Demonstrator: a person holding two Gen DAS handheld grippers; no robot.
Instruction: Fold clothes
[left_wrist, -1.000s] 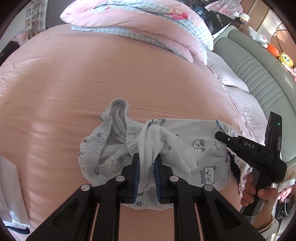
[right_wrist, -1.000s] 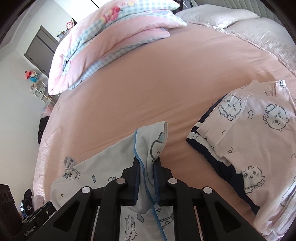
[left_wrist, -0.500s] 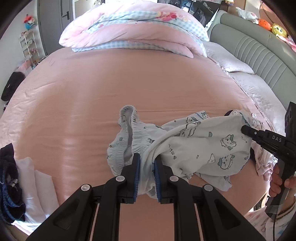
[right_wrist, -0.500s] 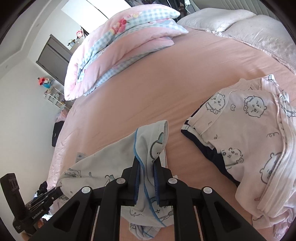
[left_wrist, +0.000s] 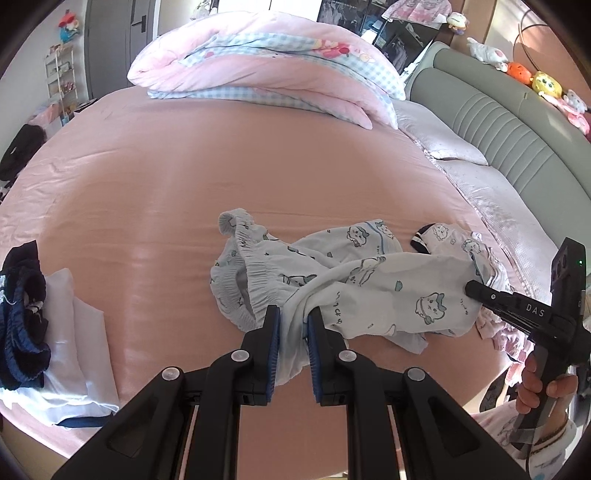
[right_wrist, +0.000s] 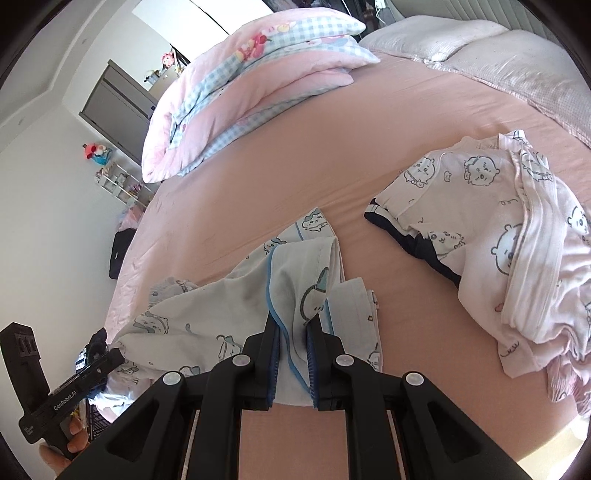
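Observation:
Pale blue cartoon-print pyjama trousers hang stretched between both grippers just above the pink bed sheet. My left gripper is shut on bunched cloth beside the elastic waistband. In the right wrist view my right gripper is shut on a blue-edged hem of the same trousers. The right gripper also shows at the right of the left wrist view, a hand round its handle. The left gripper appears at the lower left of the right wrist view.
A folded pink and checked duvet lies at the far end of the bed. A pile of pink cartoon-print clothes with a dark garment sits to the right. White and navy clothes lie at the left edge. A grey headboard bounds the right.
Both grippers have risen and drawn apart, pulling the trousers from a crumpled heap into a longer stretched shape. Both stay shut on the cloth.

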